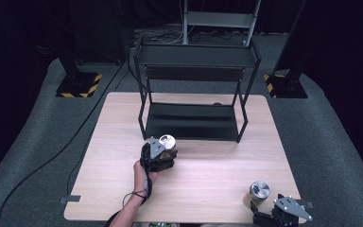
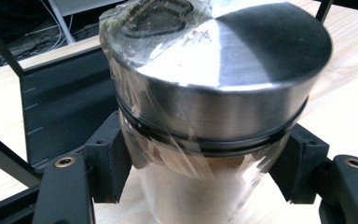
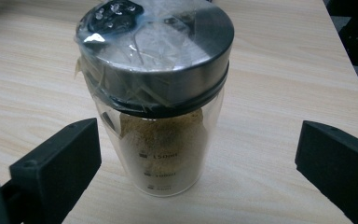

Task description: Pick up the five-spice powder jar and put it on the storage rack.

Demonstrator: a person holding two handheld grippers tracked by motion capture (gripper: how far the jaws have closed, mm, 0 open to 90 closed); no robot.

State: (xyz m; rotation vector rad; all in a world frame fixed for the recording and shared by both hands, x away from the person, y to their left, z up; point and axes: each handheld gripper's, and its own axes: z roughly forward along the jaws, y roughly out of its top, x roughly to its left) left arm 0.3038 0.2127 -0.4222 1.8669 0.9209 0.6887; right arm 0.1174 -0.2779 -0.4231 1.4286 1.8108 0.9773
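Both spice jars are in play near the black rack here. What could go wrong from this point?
1. The left claw grips its jar over loose plastic wrap below the metal lid; the film may let the glass slip.
2. That jar sits close to the black rack, so it could knock the frame on the way in.
3. The right claw stands open around the second jar; an off-centre close might tip it.

Recording lab or studio, black curtains (image 1: 23,56) around, hazard-striped stand bases (image 1: 79,85), grey carpet (image 1: 33,156), trailing cables (image 1: 52,156)

silver-lidded jar (image 3: 154,93), black rack (image 1: 191,90), pale wood table (image 1: 208,189)
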